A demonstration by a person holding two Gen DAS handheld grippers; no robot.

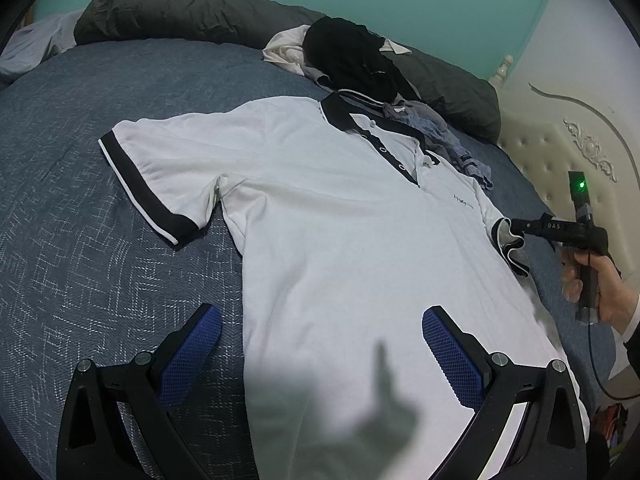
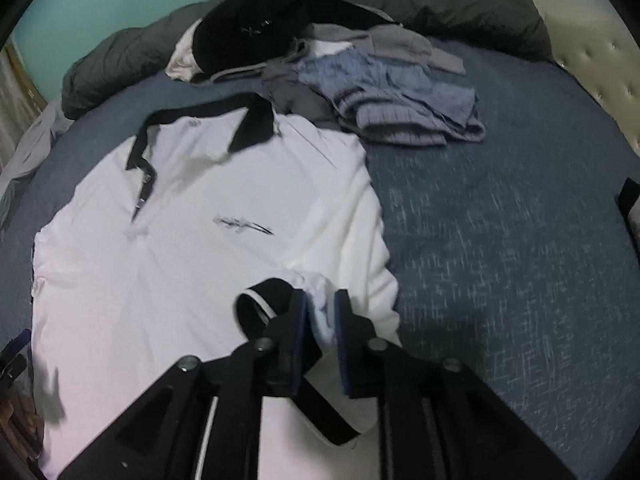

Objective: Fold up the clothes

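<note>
One white polo shirt (image 1: 340, 216) lies face-up across the bed (image 1: 80, 184). Right gripper (image 2: 320, 312), jaws slightly parted, has its sleeve (image 2: 256, 300) at six o'clock; left gripper (image 1: 320, 340) gapes empty. Sleeve-fold seems underway; next, probably release it flat.

Polo shirt (image 1: 340, 208) lies flat on the bed (image 1: 80, 240); clothes pile (image 1: 352, 60) behind its collar; duvet (image 1: 180, 12) beyond.

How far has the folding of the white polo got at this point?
Done: the white polo shirt lies spread face up on the bed. In hand: the right gripper has the right sleeve between its fingers, folded in over the body. Left: the other sleeve lies flat and unfolded, the left gripper hovers open over the hem, and a clothes pile waits beyond the collar.
</note>
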